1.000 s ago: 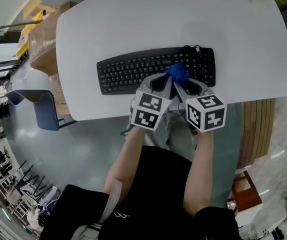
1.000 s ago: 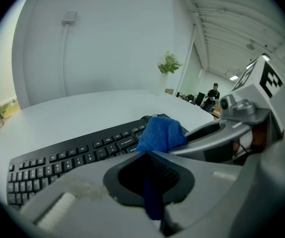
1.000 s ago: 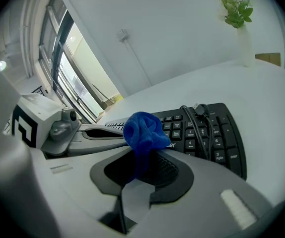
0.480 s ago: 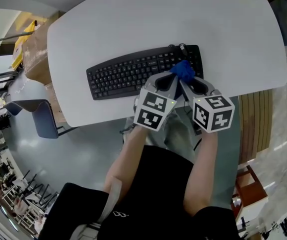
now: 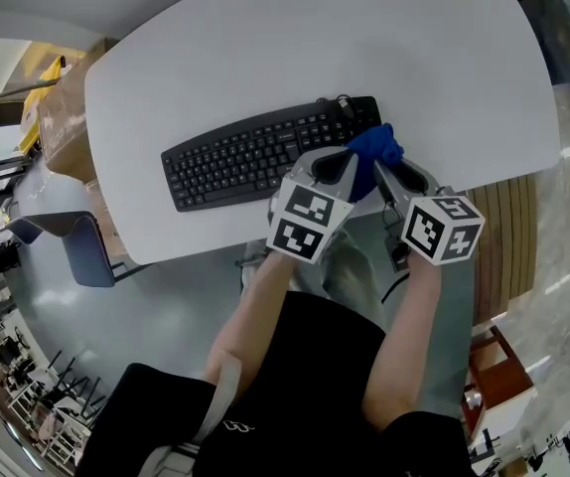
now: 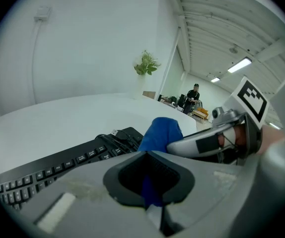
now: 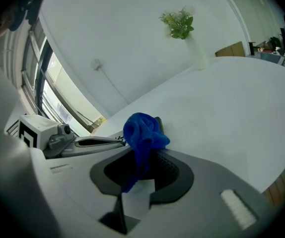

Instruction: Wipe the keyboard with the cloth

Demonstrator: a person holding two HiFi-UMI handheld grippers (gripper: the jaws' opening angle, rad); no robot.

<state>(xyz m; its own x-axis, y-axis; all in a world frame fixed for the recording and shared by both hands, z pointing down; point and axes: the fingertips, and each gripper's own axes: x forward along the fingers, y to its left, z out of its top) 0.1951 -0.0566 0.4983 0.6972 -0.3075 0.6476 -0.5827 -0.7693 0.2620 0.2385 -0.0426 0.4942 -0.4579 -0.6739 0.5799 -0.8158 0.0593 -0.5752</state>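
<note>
A black keyboard (image 5: 255,154) lies on the white table (image 5: 265,38), nearer its front edge. A bunched blue cloth (image 5: 374,151) sits over the keyboard's right end. My left gripper (image 5: 343,172) and right gripper (image 5: 386,174) converge on it, both shut on the cloth. In the left gripper view the cloth (image 6: 161,132) rises past the closed jaws of the left gripper (image 6: 149,155), with keyboard keys (image 6: 68,162) to the left and the right gripper (image 6: 207,144) beside it. In the right gripper view the cloth (image 7: 142,129) hangs into the right gripper (image 7: 143,153).
A potted plant (image 7: 180,23) stands at the table's far right corner. A cardboard box (image 5: 59,117) and a chair (image 5: 71,229) are off the table's left side. The keyboard's cable (image 5: 342,103) coils at its back right. A person (image 6: 192,96) stands far off.
Both grippers have carried the blue cloth rightward along the keyboard, from its right-middle keys to its right end. They stay closed on it.
</note>
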